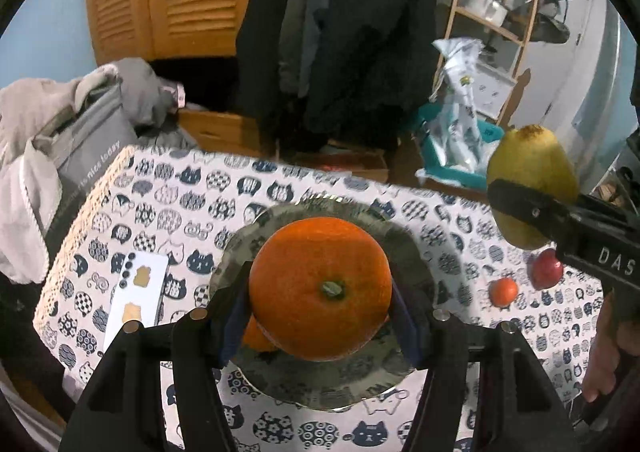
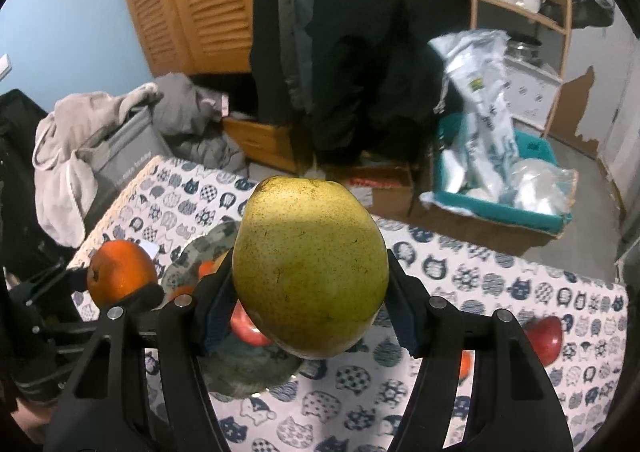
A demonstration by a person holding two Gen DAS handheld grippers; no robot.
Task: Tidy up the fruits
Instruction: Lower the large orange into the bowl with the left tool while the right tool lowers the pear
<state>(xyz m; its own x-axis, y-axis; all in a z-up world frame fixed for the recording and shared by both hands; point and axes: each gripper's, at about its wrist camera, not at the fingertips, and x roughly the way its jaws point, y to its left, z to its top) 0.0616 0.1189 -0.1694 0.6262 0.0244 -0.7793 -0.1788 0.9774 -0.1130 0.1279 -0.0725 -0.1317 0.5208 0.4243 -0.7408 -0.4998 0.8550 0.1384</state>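
Observation:
My left gripper (image 1: pixel 320 292) is shut on a large orange (image 1: pixel 320 288) and holds it above a grey patterned plate (image 1: pixel 332 384). A second orange (image 1: pixel 256 336) lies on the plate, mostly hidden under it. My right gripper (image 2: pixel 310 292) is shut on a yellow-green pear (image 2: pixel 310 264), held above the table; it also shows in the left wrist view (image 1: pixel 532 184). A red apple (image 2: pixel 250 328) lies on the plate (image 2: pixel 248 372) below the pear. Another red apple (image 1: pixel 546 270) and a small mandarin (image 1: pixel 503 291) lie on the cat-print tablecloth (image 1: pixel 192 192) right of the plate.
A white sticker sheet (image 1: pixel 138 300) lies on the table left of the plate. A grey bag with clothes (image 1: pixel 80 148) stands past the left edge. Cardboard boxes and a teal bin (image 2: pixel 500 204) sit on the floor beyond the far edge.

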